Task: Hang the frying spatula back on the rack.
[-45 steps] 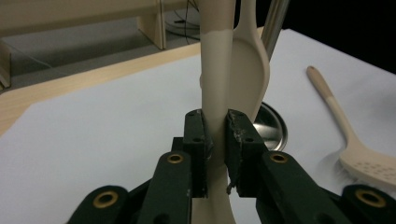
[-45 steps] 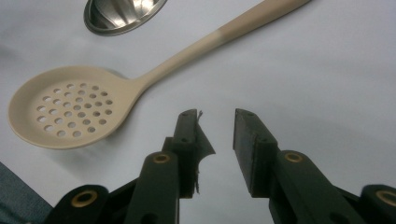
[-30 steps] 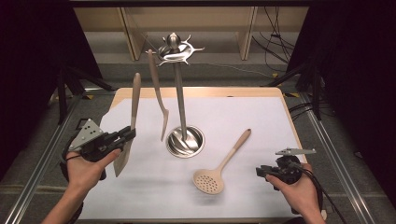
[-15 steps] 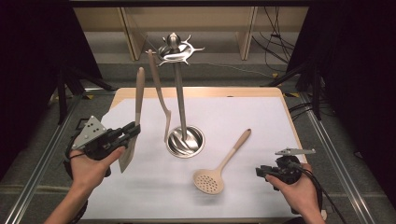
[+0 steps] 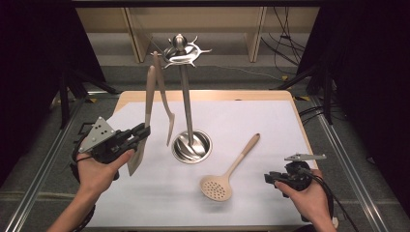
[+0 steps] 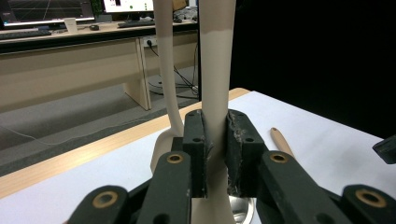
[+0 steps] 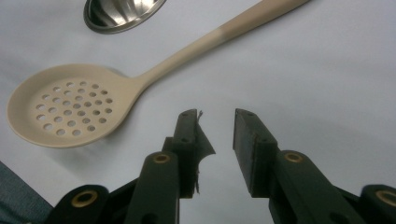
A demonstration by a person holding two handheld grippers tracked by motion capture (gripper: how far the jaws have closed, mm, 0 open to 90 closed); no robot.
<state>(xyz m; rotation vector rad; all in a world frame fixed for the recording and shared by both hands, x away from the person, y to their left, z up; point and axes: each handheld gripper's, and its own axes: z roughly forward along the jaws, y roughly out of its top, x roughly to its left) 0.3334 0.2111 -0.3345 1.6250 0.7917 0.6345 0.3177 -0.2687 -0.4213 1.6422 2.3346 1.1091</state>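
You've got the spatula pinched in the left gripper, pads pressed on either side of its handle just above the blade, the handle standing nearly upright with its top end up near the rack's crown at about ten o'clock of the hooks; the blade hangs clear of the white mat, so you're carrying it, not dragging it; the job now, I'd judge, is to thread the handle's end onto a free hook; a second utensil already hangs from the rack just beside yours, at three o'clock of your handle, so come in from the outside and don't knock it swinging; keep the grip low as it is but hold the handle plumb, because a tilt will swing the top past the hook; lift until the end sits above the hook, then ease down and only then let the pads part; I can't tell from here whether the handle has a hole, so check as you close in; your right gripper rests at five o'clock of the base, fingers spread and holding nothing, the skimmer lying flat on the mat just ahead of it; leave that for later.
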